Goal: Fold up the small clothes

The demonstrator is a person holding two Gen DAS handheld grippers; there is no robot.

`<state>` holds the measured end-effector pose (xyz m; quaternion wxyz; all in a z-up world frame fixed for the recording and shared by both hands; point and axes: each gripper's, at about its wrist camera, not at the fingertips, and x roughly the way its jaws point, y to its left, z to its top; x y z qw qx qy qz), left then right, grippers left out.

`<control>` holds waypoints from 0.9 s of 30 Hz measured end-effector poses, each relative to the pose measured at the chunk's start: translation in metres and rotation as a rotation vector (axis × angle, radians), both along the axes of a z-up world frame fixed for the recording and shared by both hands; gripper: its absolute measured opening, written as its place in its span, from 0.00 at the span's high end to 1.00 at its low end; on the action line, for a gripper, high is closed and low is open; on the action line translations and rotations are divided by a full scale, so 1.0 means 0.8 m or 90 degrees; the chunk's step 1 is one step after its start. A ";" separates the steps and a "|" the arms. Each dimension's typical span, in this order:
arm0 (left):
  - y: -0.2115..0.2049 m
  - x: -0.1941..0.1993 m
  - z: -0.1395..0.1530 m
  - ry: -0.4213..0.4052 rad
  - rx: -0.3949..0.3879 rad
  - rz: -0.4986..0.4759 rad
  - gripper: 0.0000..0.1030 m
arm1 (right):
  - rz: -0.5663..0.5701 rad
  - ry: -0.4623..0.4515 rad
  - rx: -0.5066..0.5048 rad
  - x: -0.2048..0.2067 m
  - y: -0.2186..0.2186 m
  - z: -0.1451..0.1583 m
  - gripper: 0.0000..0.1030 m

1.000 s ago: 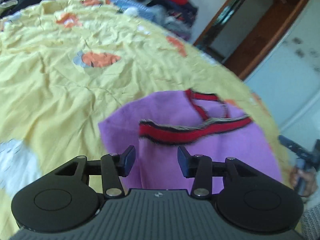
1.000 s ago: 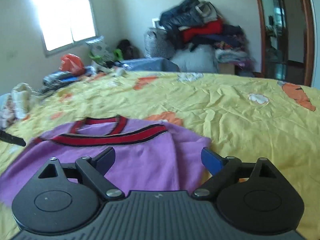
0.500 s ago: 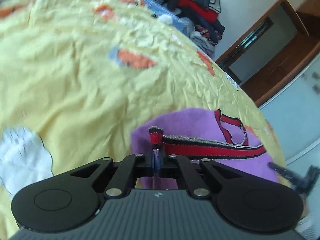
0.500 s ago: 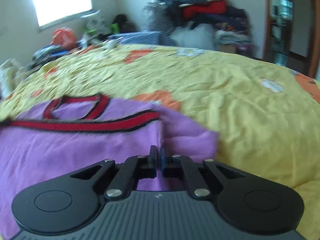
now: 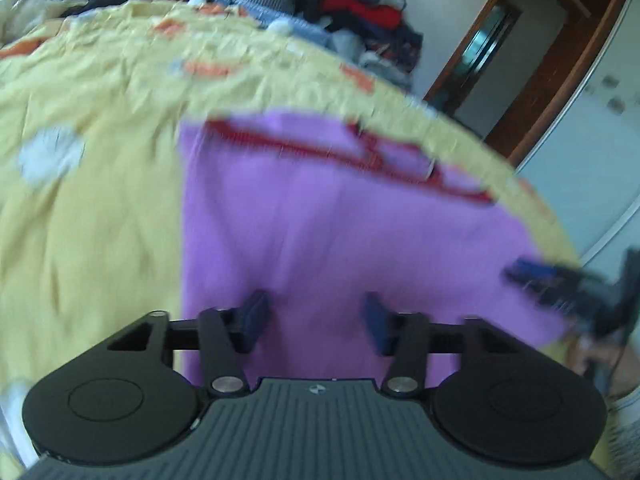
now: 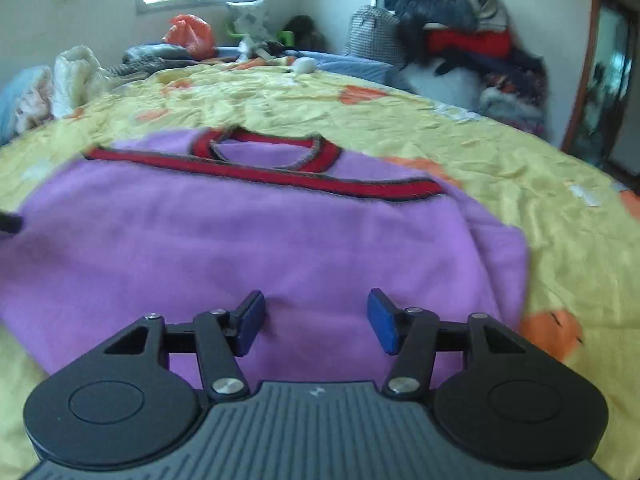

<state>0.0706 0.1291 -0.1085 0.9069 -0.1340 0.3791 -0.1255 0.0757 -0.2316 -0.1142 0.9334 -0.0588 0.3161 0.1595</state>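
A small purple knit top (image 6: 248, 240) with a red and black trimmed neckline (image 6: 268, 152) lies spread flat on the yellow bedsheet (image 6: 480, 152). A red and black band runs across it below the neckline. In the blurred left wrist view the same purple top (image 5: 340, 232) fills the middle. My left gripper (image 5: 316, 316) hovers over the top's near part, its jaws opening, nothing pinched between them. My right gripper (image 6: 316, 312) stands likewise over the near hem, jaws opening and empty. The right gripper's fingers (image 5: 552, 276) show at the top's right edge in the left view.
A heap of clothes (image 6: 460, 48) is piled at the far side of the bed. Bags and bundles (image 6: 188, 36) sit under the window. A wooden door frame (image 5: 520, 60) and a white cupboard (image 5: 592, 140) stand to the right. A person's hand (image 5: 600, 360) holds the right gripper.
Both grippers were shut on folds of the purple top half a second ago and have now let go. Both have pulled back; more of the top lies spread out in view.
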 end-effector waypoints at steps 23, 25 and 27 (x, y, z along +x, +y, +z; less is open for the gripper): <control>-0.061 0.139 -0.009 -0.090 0.116 0.051 0.14 | -0.136 0.013 0.102 0.108 -0.071 0.014 0.09; -0.061 0.141 -0.010 -0.088 0.115 0.057 0.10 | -0.142 0.001 0.121 0.107 -0.085 0.021 0.09; -0.062 0.144 -0.010 -0.086 0.114 0.052 0.06 | -0.108 0.024 0.135 0.119 -0.089 0.017 0.16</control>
